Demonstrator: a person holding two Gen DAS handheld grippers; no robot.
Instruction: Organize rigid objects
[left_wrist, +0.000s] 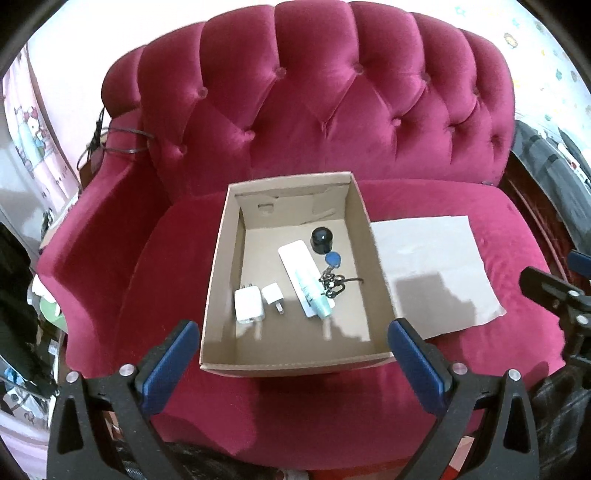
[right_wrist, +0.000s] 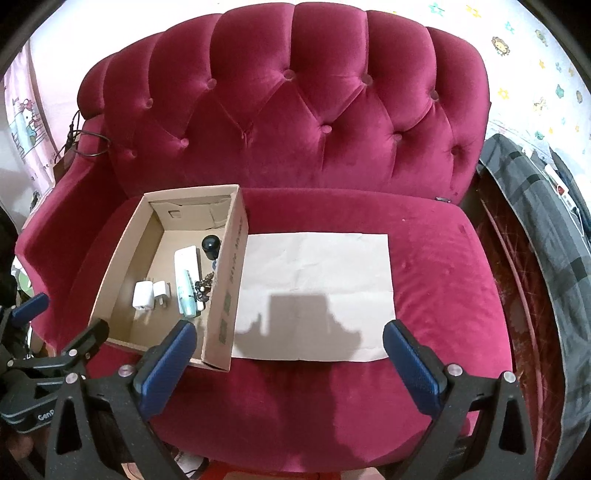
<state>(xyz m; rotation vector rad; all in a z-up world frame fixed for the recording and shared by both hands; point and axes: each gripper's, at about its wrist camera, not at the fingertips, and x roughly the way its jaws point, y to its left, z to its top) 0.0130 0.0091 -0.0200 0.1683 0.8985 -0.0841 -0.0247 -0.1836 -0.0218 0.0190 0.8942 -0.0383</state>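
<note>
Left tongs (left_wrist: 293, 341) wide, empty, over cardboard box (left_wrist: 218, 258) on red sofa (left_wrist: 332, 110); inside: two white chargers (left_wrist: 249, 304), white remote (left_wrist: 295, 258), tube (left_wrist: 317, 301), keys (left_wrist: 334, 282), black cap (left_wrist: 322, 240). Box side print unreadable. Paper sheet (right_wrist: 317, 280) beside box. Right tongs (right_wrist: 288, 341) wide, empty; "Gen" partly legible at left edge

I count one cardboard box (left_wrist: 288, 363) on one red sofa (left_wrist: 332, 110), and one sheet of paper (left_wrist: 436, 266) beside it. Inside the box I see two white chargers, a larger one (left_wrist: 248, 305) and a smaller one (left_wrist: 272, 294). There is one white flat case (left_wrist: 295, 260), one pale green tube (left_wrist: 314, 295), one black cap (left_wrist: 322, 239) and one bunch of keys (left_wrist: 334, 282) carrying one blue fob (left_wrist: 334, 257). I hold two hand-held grippers, left (left_wrist: 293, 363) and right (right_wrist: 286, 363).
</note>
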